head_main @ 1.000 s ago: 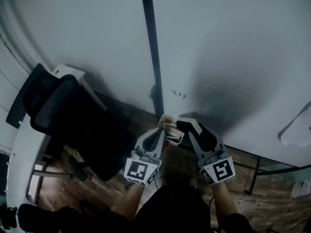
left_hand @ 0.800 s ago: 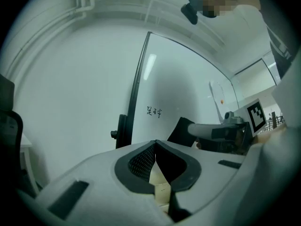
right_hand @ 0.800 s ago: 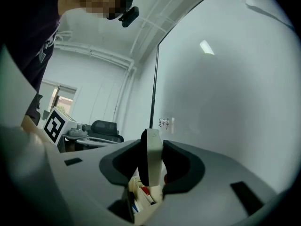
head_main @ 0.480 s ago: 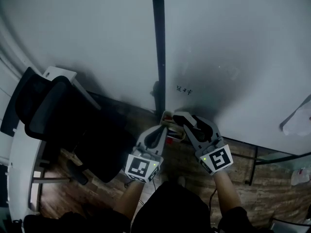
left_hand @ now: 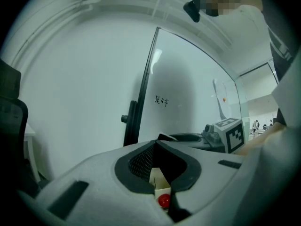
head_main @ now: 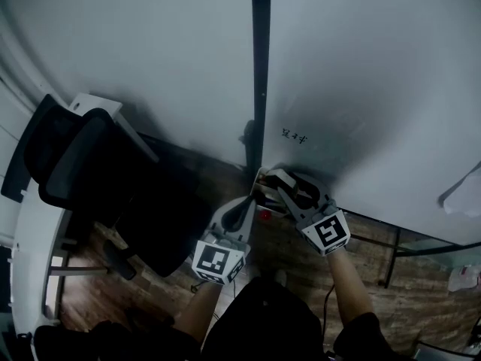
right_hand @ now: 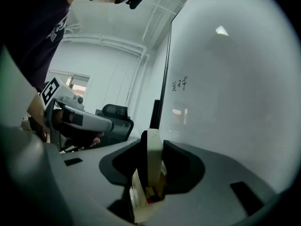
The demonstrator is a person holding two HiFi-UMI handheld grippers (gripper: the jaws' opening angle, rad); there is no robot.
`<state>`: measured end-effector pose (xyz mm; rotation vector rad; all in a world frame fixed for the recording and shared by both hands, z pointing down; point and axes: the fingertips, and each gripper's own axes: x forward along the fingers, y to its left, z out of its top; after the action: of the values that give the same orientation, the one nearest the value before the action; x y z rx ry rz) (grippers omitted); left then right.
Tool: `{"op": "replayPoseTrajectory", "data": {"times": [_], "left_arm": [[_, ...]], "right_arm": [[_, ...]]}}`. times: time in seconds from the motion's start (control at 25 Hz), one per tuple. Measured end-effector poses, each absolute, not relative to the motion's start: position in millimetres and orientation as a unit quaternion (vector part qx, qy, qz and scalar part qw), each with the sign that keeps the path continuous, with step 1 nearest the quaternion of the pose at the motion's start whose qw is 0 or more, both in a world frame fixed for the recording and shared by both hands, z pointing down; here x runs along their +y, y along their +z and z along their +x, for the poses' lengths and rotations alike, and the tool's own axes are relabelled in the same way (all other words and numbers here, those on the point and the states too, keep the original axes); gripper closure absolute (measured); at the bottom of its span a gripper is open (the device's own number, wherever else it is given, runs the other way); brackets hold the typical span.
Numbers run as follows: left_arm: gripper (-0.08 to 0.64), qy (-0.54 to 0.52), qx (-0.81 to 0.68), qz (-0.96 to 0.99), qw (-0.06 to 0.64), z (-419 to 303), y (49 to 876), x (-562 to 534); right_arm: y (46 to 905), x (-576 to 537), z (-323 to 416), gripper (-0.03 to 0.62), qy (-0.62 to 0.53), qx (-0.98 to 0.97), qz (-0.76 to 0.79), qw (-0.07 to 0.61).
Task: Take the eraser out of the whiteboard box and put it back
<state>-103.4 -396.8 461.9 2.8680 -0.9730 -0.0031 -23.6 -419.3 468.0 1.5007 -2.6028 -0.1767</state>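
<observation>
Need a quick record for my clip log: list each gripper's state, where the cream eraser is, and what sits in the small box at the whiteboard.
right gripper: shut on the flat cream eraser with black felt, upright
eraser position: lower end at the mouth of the small cream box; depth unclear
left gripper: jaws together, empty, beside the box
box contents: a round red cap; other items unclear
backdrop: white whiteboard; black office chair at left

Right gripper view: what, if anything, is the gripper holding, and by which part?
The right gripper holds the eraser. Its jaws are clamped on the two broad faces, and one end sticks out past the fingertips, close to the whiteboard box.
</observation>
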Motion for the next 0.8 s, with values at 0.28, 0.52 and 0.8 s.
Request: {"op": "replayPoseTrajectory", "data": {"times": [0.28, 0.52, 0.8], "left_arm": [[0.555, 0.003, -0.328, 0.943, 0.058, -107.9, 465.2, -396.9], [0.555, 0.006, -0.33, 0.942, 0.06, -109.8, 468.2, -395.8], [0.555, 0.003, -0.327, 0.943, 0.059, -108.7, 465.7, -395.4]], "right_arm": [[493.1, -430.4, -23.4, 0.46, -0.026, -0.871, 0.484, 0.078], [496.8, -431.2, -25.7, 0.462, -0.032, -0.872, 0.478, 0.097], [494.7, -426.7, -34.3, 0.36, -0.014, -0.886, 0.456, 0.083]]}}
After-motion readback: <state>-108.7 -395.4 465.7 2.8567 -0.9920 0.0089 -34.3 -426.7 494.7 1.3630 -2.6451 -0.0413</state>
